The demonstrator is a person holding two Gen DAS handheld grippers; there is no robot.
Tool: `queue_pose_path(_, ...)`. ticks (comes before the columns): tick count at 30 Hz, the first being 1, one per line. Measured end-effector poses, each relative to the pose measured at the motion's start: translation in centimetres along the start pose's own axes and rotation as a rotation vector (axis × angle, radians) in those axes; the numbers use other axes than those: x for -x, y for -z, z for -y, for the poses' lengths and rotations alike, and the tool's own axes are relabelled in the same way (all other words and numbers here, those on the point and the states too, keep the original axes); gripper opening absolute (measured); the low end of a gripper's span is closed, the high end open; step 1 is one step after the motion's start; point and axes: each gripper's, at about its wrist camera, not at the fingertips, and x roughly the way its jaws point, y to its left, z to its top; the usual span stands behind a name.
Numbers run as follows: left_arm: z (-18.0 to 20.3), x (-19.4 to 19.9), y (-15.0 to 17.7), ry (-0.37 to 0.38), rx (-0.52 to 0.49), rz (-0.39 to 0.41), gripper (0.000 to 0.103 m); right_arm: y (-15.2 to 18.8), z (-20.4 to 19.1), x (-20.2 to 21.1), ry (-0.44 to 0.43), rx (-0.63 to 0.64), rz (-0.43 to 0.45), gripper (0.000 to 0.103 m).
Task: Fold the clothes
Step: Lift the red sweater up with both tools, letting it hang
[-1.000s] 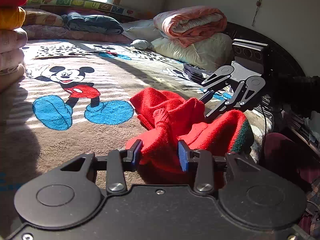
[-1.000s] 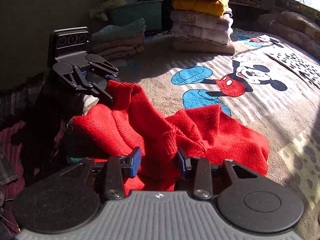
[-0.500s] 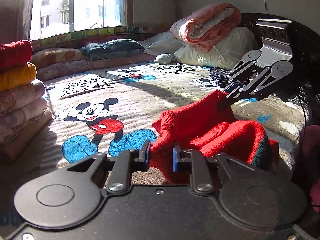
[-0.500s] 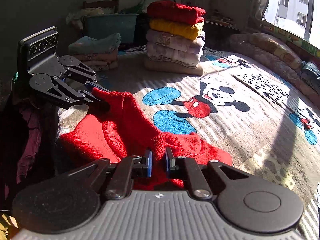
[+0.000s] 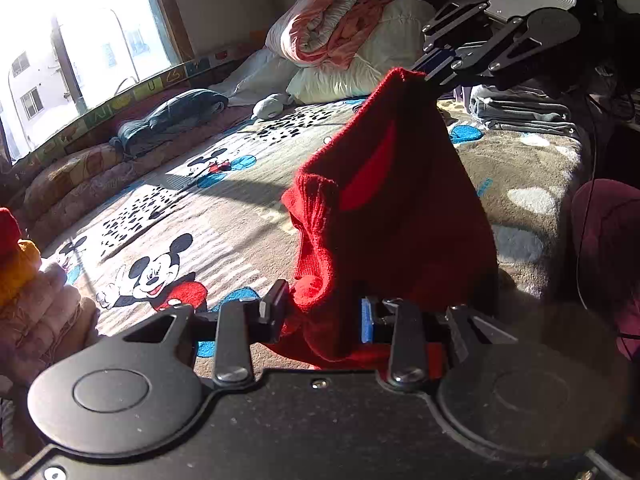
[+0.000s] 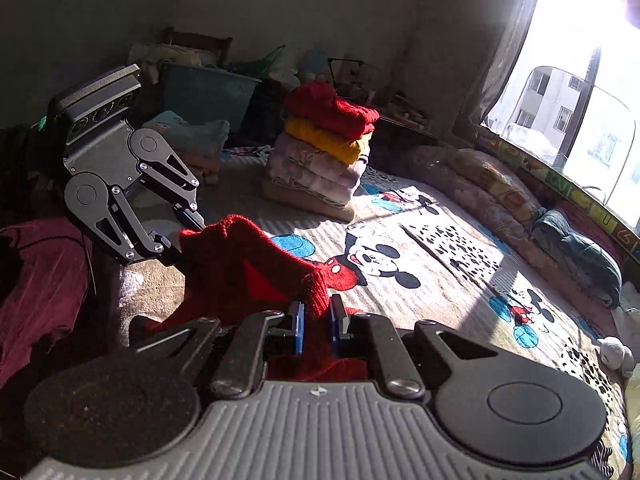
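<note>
You hold a red knit sweater (image 5: pixel 392 208) over a tan blanket (image 6: pixel 420 248) printed with black, white and red cartoon mice, blue ovals and black spots. Your grippers are black with blue finger pads (image 5: pixel 366 320). Behind, a stack of folded clothes (image 6: pixel 320 156) runs red, yellow, pale lilac, then beige. A pink-and-white quilt (image 5: pixel 332 28) tops a white pillow (image 5: pixel 380 64).
</note>
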Motion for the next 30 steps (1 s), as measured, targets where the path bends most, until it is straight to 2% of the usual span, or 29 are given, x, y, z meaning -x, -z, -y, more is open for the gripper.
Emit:
queue_pose_path(2, 0.2, -0.2, -0.8, -0.002, -0.043, -0.019, 0.048, 0.1, -0.4, 0.7, 0.012, 0.006, 0.01, 0.013)
queue_pose_path(5, 0.3, -0.6, -1.7, -0.019, -0.084, -0.052, 0.02, 0.3, -0.8, 1.4, 0.025, 0.019, 0.014, 0.013)
queue_pose_path(9, 0.0, -0.7, -3.4, -0.028, -0.136, -0.062, 0.016, 0.1, -0.5, 2.2, 0.045, 0.024, 0.019, 0.013)
queue_pose_path(12, -0.8, -1.1, -5.3, -0.065, -0.179, -0.06, 0.015, -0.3, 0.8, 2.4, 0.066, 0.017, 0.021, 0.013)
queue_pose_path(21, -4.0, -3.2, -11.5, -0.179, -0.284, -0.036, 0.015, -2.5, 7.3, 1.8, 0.153, -0.015, 0.036, 0.013)
queue_pose_path(30, -8.5, -7.8, -16.7, -0.263, -0.293, -0.011, 0.015, -4.5, 14.5, -0.2, 0.243, -0.033, 0.026, 0.013)
